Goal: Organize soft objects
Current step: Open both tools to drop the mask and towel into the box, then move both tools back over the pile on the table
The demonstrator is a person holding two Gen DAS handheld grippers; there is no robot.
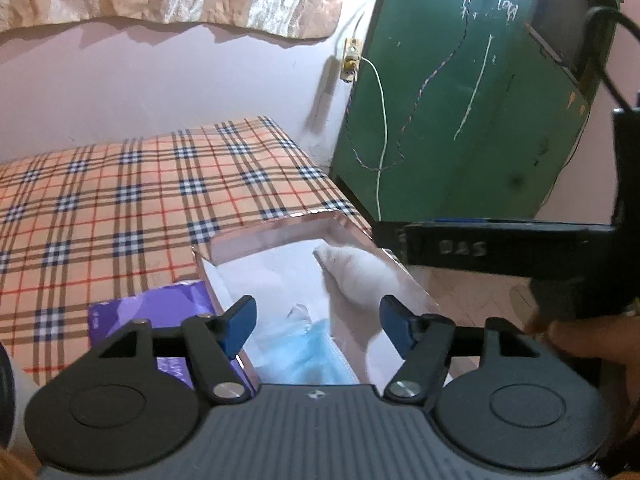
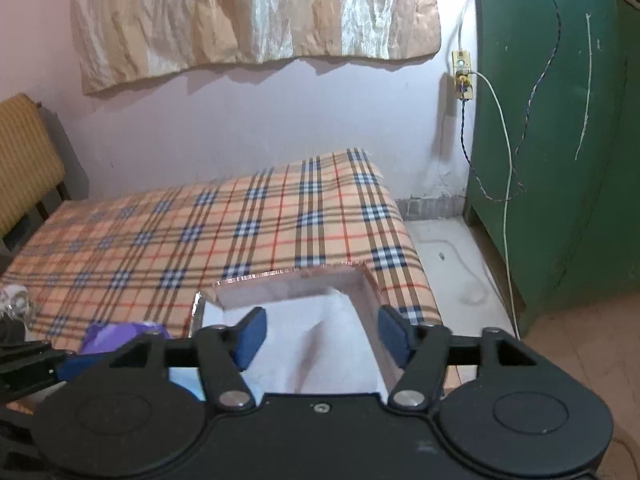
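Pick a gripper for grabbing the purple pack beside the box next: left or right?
Left, probably. The purple pack lies just beyond the open left gripper, beside the box. The right gripper, also open and empty, faces the box's white lining; its view shows the pack only at the far left.

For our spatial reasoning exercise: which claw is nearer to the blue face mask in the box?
Left. The left claw hangs open right above the blue face mask in the box; the right claw is open farther right, over white paper.
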